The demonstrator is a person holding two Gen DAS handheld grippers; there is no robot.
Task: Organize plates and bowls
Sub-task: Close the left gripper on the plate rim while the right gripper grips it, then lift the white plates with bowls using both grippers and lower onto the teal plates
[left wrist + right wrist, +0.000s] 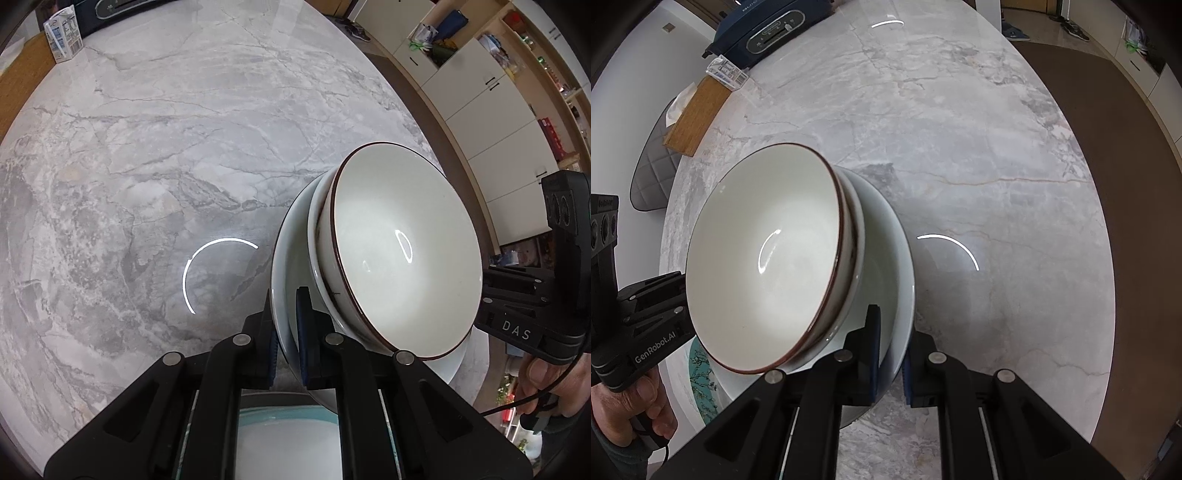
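On my right claw, seen from my left wrist, I read "DAS" in pale capitals on the black body. On my left claw, seen from my right wrist, the black body reads "GenRobot.AI". The print on the carton at the bench's far edge is too small to read.

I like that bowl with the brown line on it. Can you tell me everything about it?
The brown-rimmed bowl is glossy white, ceramic by the look, and empty. It sits nested on top of two more pale bowls. The left gripper and right gripper pinch only the big bottom bowl, at opposite sides.
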